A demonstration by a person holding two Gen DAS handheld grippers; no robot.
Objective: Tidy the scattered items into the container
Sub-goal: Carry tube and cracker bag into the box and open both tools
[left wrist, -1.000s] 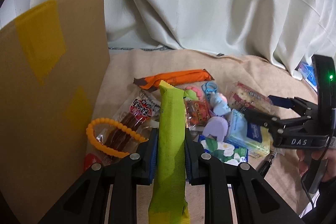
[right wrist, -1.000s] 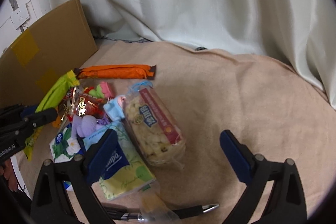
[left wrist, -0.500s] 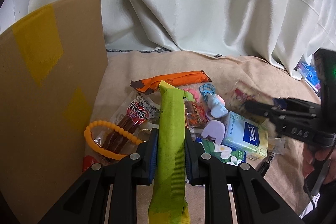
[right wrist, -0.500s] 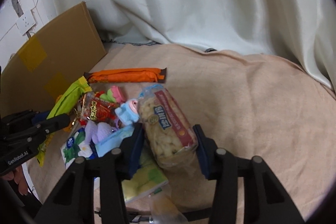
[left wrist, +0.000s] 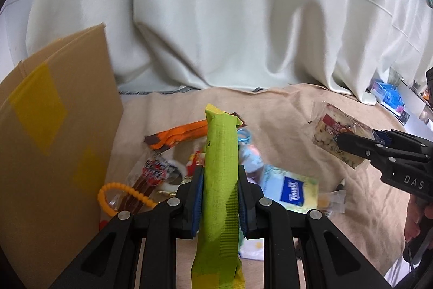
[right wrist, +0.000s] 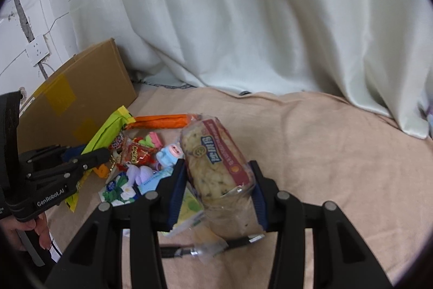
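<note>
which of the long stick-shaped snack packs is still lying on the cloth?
The orange pack, flat on the cloth near the cardboard box. The green pack is clamped in the left gripper, lifted.

The left gripper point(left wrist: 219, 197) is clamping a green packet point(left wrist: 220, 180) between its fingers. The right gripper point(right wrist: 219, 186) is squeezing a clear snack bag point(right wrist: 216, 161), raised off the surface.

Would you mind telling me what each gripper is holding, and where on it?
Left gripper clamps the green snack bar around its middle; right gripper grips the clear snack bag near its lower end.
</note>
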